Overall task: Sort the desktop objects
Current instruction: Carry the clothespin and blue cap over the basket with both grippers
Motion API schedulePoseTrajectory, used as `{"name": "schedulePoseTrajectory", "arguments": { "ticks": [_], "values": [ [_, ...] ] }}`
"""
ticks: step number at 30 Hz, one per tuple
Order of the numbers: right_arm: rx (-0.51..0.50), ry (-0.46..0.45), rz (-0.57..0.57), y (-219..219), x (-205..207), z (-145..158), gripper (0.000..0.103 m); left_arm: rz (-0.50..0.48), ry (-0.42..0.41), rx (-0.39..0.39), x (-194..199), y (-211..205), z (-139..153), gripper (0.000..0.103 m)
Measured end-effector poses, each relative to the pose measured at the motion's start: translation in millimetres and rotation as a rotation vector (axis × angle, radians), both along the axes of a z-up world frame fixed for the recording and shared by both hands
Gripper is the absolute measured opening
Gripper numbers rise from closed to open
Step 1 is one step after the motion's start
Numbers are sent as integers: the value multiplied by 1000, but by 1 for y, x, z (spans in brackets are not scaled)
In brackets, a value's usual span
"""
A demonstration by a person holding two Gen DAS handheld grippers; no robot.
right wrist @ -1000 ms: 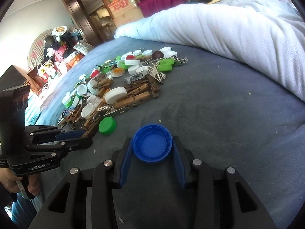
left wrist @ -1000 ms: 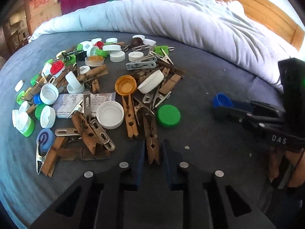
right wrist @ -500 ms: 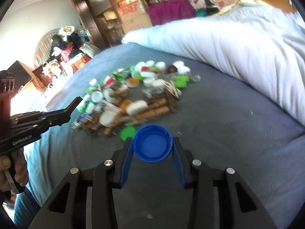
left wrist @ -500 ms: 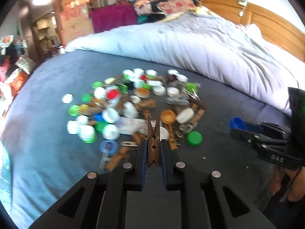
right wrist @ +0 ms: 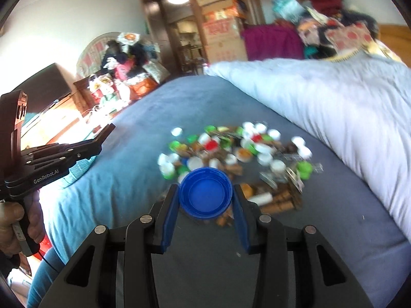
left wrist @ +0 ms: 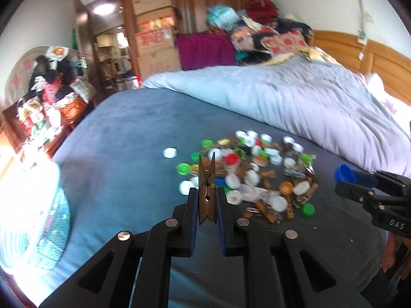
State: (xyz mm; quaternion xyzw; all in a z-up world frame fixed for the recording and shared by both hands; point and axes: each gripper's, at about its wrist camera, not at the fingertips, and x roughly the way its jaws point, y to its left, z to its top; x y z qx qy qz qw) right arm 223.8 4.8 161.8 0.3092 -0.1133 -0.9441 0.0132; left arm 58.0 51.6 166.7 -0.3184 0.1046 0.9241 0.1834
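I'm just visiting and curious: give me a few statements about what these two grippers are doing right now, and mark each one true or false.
1. The left gripper is shut on a wooden clothespin. True.
2. The right gripper holds a green cap. False: it holds a blue cap.
3. The clothespin lies flat on the bed. False: it stands upright between the left gripper's fingers, lifted above the bed.
4. A pile of caps and clothespins lies on the blue bed. True.
5. One white cap sits apart, left of the pile. True.
6. The blue cap's open side faces away from the right camera. False: its hollow inside faces the camera.
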Motion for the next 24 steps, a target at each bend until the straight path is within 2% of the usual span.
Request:
{"name": "schedulePoseTrajectory", "arguments": {
  "ticks": [11, 24],
  "values": [
    [53, 53, 113, -67, -37, 47, 39, 124, 51, 42, 2, -69, 26, 14],
    [81, 75, 194, -127, -62, 77, 39, 212, 67, 106, 11, -131, 37, 14]
  ]
}}
